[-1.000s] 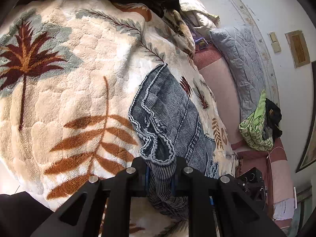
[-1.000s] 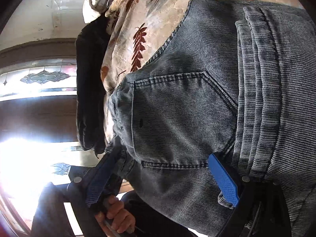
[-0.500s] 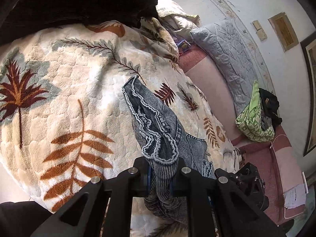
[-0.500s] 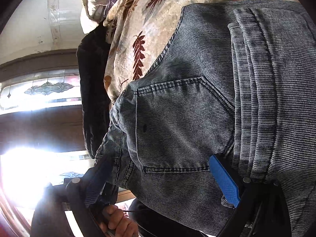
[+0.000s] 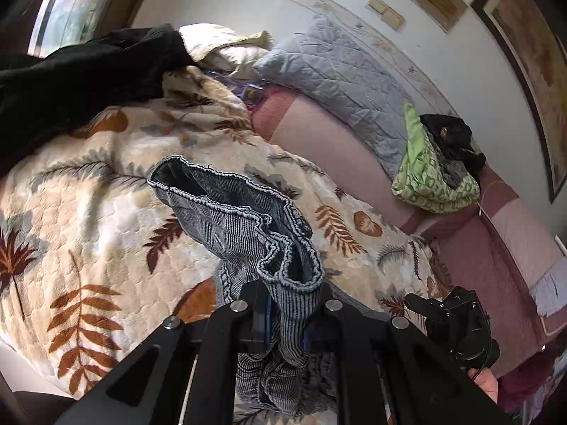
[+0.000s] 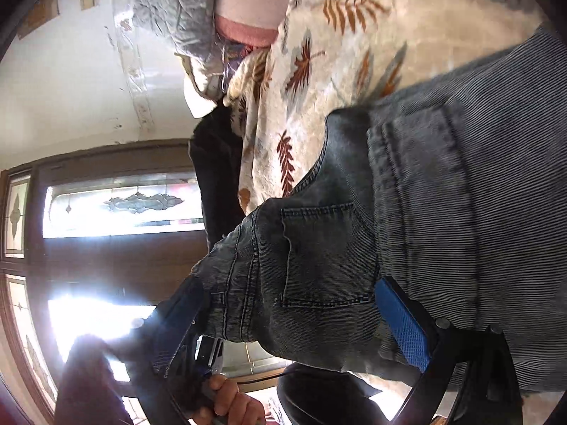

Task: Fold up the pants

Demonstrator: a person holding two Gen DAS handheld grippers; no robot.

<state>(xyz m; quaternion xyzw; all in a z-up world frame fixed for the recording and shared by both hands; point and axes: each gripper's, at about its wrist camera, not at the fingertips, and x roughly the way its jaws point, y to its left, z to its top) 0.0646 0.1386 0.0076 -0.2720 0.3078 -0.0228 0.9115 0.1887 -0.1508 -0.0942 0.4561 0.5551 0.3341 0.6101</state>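
The grey-blue denim pants lie partly on a leaf-print blanket. My left gripper is shut on the bunched leg hems and holds them lifted off the blanket. In the right wrist view the waist and back pocket of the pants fill the frame. My right gripper stands wide open, its blue pads on either side of the waistband. It also shows in the left wrist view, low at the right.
A black garment lies at the blanket's far left. A grey quilted pillow and a green bag sit on the pink sofa behind. A glass door is to the left.
My left gripper has lifted the leg hems and tilted upward, bringing the wall and sofa into view. The right view has swung, and the waistband has bunched between the open fingers.
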